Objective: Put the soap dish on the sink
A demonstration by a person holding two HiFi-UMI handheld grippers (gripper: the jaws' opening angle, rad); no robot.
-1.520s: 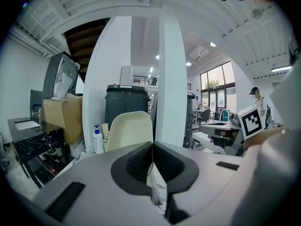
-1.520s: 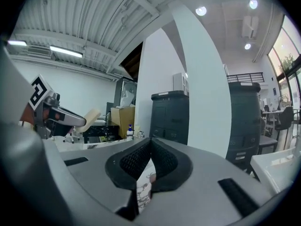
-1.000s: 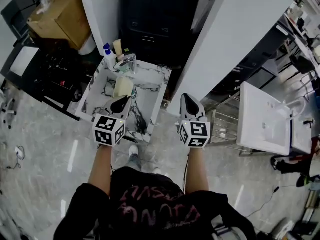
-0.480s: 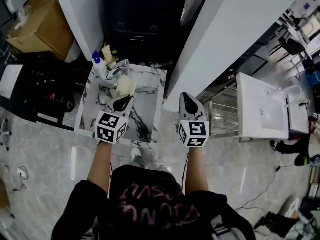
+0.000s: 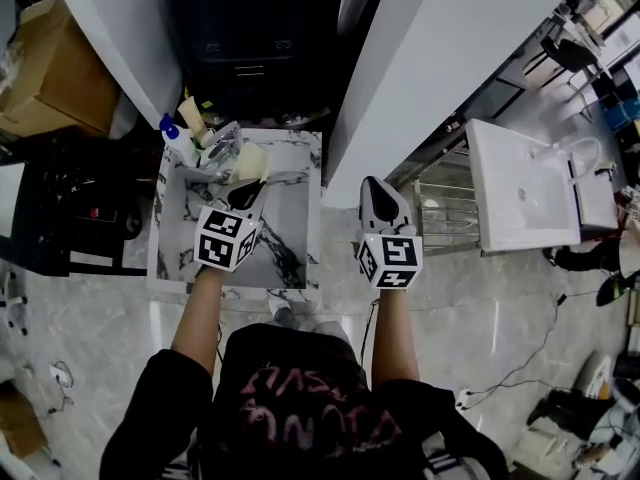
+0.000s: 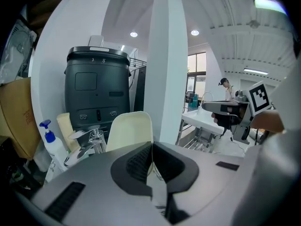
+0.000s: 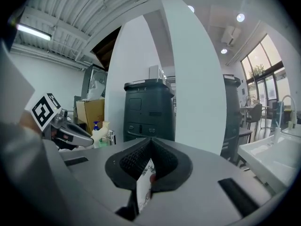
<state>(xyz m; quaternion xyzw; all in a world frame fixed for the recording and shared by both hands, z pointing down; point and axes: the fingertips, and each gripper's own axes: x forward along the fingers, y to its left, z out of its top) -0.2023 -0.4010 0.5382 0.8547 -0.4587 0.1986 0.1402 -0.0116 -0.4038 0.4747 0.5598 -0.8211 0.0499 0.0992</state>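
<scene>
Marble sink [image 5: 295, 218] below: left gripper [image 5: 244, 198] pinches the cream soap dish [image 5: 250, 160] by its edge, near the faucet [image 5: 222, 144]. Right gripper [image 5: 376, 198] jaws pressed together, right of the sink

You hold two grippers, the left gripper [image 5: 244, 196] and the right gripper [image 5: 372, 192], and before you count one cream soap dish [image 5: 250, 160], one marble sink [image 5: 312, 223], one tap [image 5: 222, 146], one blue-capped bottle [image 5: 176, 142], one metal rack [image 5: 445, 208] and one white basin [image 5: 515, 203]

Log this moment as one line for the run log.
left gripper: shut on soap dish edge, over sink near faucet | right gripper: shut, empty, right of sink | soap dish: not released
</scene>
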